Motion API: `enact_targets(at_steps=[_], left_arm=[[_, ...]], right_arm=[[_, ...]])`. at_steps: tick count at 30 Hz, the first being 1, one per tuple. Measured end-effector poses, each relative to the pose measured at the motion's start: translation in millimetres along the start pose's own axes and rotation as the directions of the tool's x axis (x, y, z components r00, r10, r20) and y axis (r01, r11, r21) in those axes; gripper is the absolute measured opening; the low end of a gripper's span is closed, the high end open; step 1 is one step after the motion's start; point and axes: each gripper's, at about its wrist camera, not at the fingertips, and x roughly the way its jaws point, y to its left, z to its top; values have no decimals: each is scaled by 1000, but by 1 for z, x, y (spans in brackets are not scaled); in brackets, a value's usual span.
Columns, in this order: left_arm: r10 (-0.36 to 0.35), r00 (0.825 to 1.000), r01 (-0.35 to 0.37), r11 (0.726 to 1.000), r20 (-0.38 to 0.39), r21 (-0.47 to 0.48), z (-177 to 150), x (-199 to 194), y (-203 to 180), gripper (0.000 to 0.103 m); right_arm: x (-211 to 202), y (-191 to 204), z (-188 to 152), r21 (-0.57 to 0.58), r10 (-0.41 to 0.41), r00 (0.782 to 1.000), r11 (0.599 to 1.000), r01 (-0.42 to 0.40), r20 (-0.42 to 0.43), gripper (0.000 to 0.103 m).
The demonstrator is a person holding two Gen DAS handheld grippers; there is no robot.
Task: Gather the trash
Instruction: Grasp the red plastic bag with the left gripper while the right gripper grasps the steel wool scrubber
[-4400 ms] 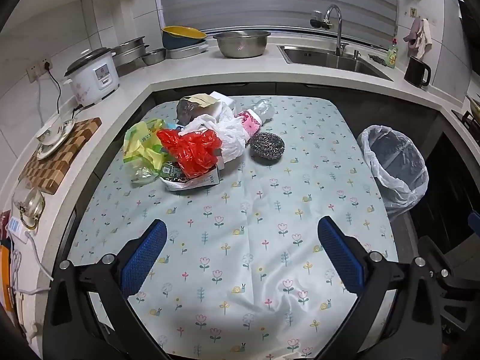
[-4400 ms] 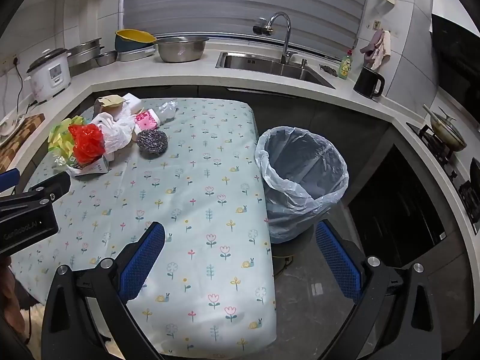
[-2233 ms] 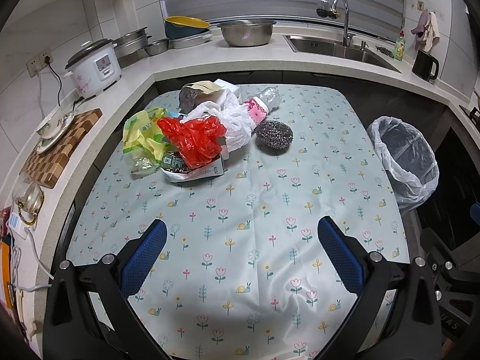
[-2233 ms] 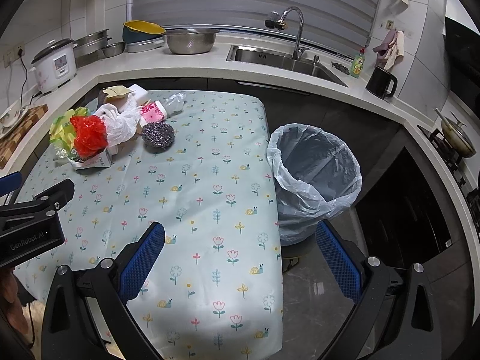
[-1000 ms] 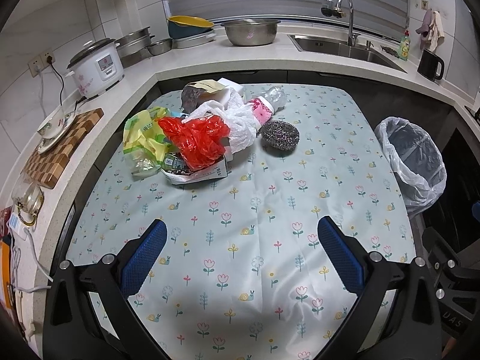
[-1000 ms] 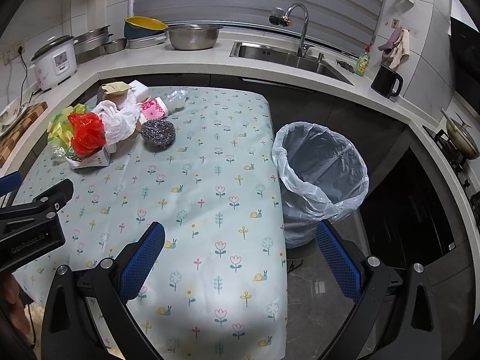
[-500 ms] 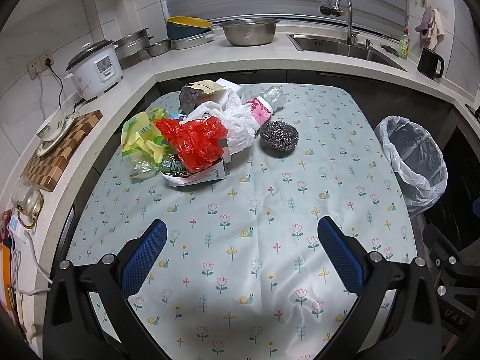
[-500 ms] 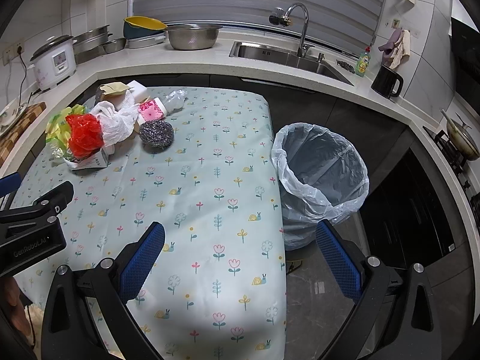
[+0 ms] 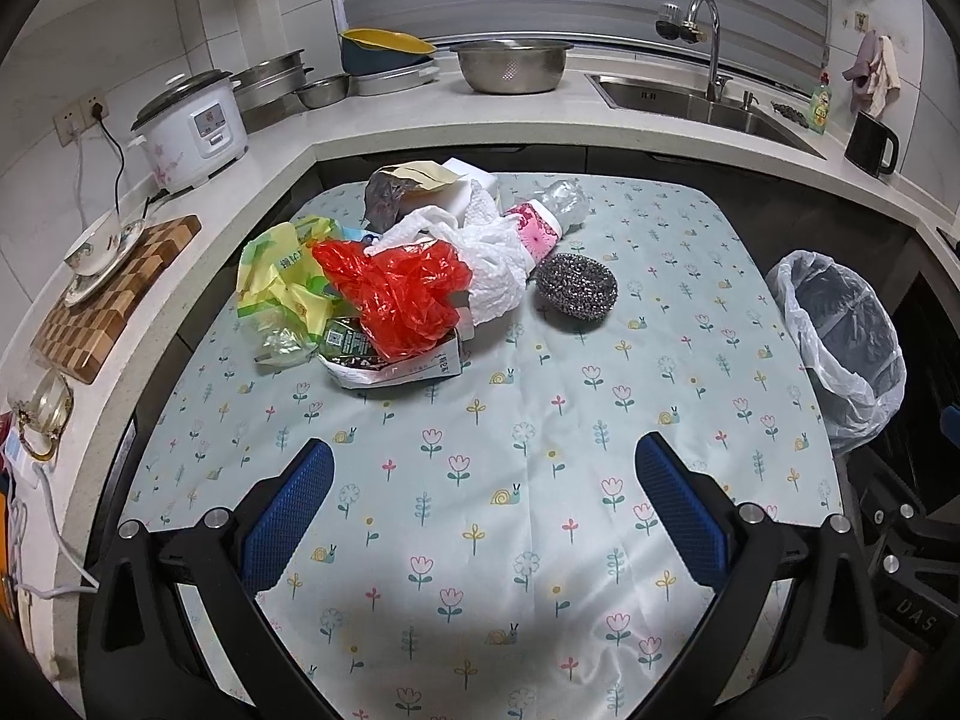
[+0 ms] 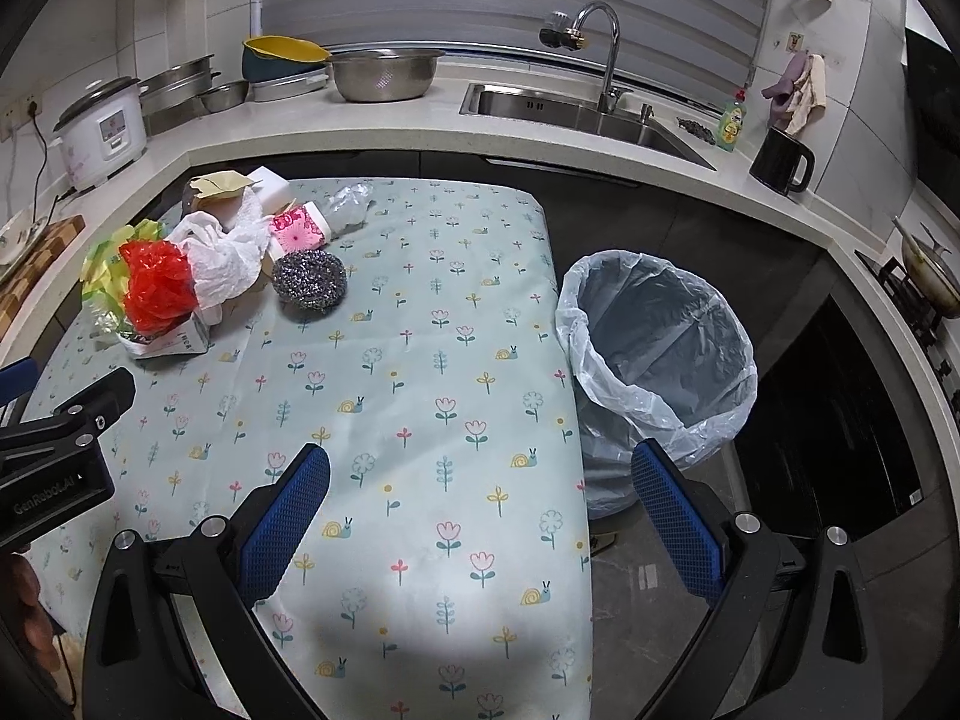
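A heap of trash lies on the far left part of the flowered table: a red plastic bag, a white plastic bag, a yellow-green wrapper, a flattened carton, a pink cup and a steel scouring ball. A bin lined with a clear bag stands on the floor off the table's right edge. My left gripper is open over the near table, well short of the heap. My right gripper is open above the table's near right edge, beside the bin.
An L-shaped counter wraps the table, with a rice cooker, a steel bowl, a sink, a black mug and a chequered board. A stove with a pan sits at the right.
Both grippers have drifted slightly forward over the table and stayed open. The trash heap and the bin have not been touched.
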Motion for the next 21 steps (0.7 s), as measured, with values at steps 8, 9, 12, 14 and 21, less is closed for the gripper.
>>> enact_targets(at_steps=[8, 9, 12, 14, 21], left_arm=[[-2, 1000, 3, 997, 10, -73, 22, 20, 25, 96], [-1, 1000, 1, 997, 7, -82, 26, 24, 29, 96], [5, 1000, -5, 995, -4, -98, 33, 34, 36, 96], [11, 1000, -11, 995, -7, -100, 37, 41, 40, 96], [12, 1000, -13, 995, -2, -100, 55, 61, 53, 96]], right_arm=[[23, 26, 19, -30, 25, 1000, 999, -25, -3, 96], [26, 29, 21, -33, 30, 1000, 999, -30, -3, 96], [37, 40, 29, -42, 42, 999, 998, -42, -8, 96], [44, 47, 35, -48, 51, 999, 997, -52, -13, 96], [70, 72, 57, -62, 98, 995, 993, -99, -17, 96]])
